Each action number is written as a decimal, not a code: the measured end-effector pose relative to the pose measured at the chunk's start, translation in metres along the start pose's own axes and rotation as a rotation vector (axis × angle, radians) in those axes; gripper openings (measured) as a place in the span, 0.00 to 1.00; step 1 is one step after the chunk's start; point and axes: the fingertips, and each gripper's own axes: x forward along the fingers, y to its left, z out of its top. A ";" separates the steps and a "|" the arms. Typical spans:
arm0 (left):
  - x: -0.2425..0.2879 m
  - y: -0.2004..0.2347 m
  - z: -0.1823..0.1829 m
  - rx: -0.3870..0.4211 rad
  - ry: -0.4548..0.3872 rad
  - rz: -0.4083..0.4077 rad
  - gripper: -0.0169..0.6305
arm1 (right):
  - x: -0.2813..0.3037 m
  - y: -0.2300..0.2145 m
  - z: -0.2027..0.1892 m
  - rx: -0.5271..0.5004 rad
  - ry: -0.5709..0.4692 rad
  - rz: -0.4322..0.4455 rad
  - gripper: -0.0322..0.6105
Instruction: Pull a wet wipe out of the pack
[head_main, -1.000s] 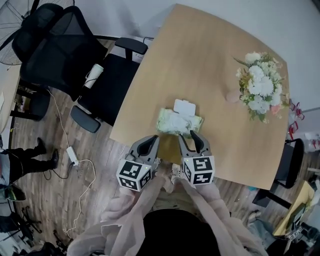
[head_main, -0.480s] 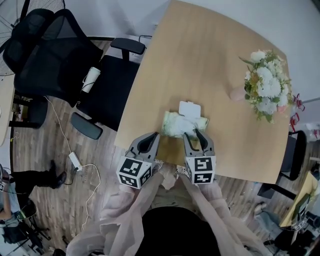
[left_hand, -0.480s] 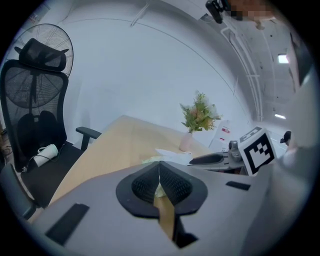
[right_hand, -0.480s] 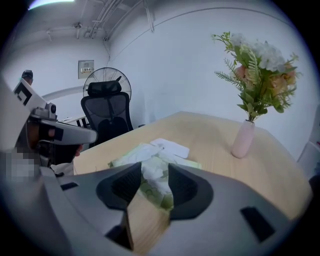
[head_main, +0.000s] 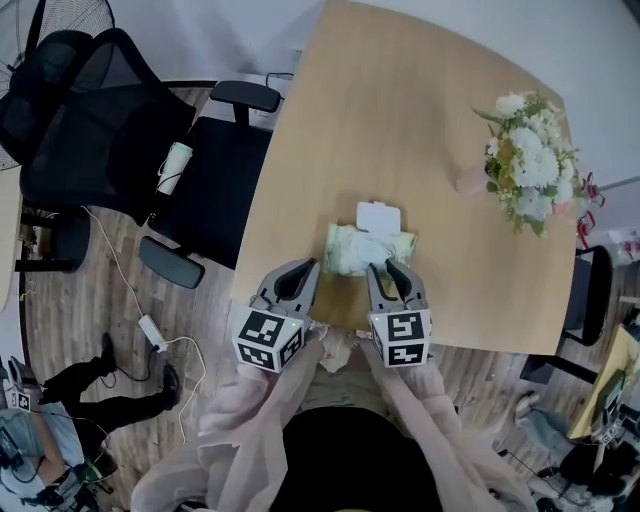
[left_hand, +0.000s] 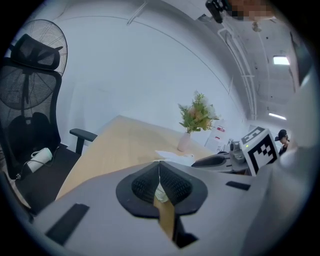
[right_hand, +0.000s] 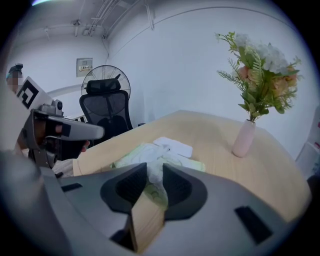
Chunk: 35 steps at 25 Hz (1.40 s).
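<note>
So the left gripper (head_main: 312, 267), jaws pinched together, hangs at the light wooden table (head_main: 400, 120)'s near edge, just left of the pale green wet wipe pack (head_main: 350, 250). The right gripper (head_main: 386, 268)'s jaws are closing with the crumpled white wipe (right_hand: 154, 165) between them, hiding the pack's near corner. Plenty of bare tabletop beyond.

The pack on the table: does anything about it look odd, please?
The pack sits by the table's near edge, lid flipped open, a wipe bunched up out of the opening; nothing looks spilled or damaged.
</note>
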 end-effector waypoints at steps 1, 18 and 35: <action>0.000 0.000 0.000 0.002 0.002 -0.004 0.05 | 0.000 0.000 0.001 0.004 0.001 0.000 0.20; -0.004 -0.003 -0.003 0.008 0.004 -0.016 0.05 | -0.001 0.005 0.001 -0.009 0.002 0.006 0.07; -0.009 -0.012 0.003 0.045 -0.001 -0.028 0.05 | -0.012 0.005 0.005 0.012 -0.023 0.001 0.07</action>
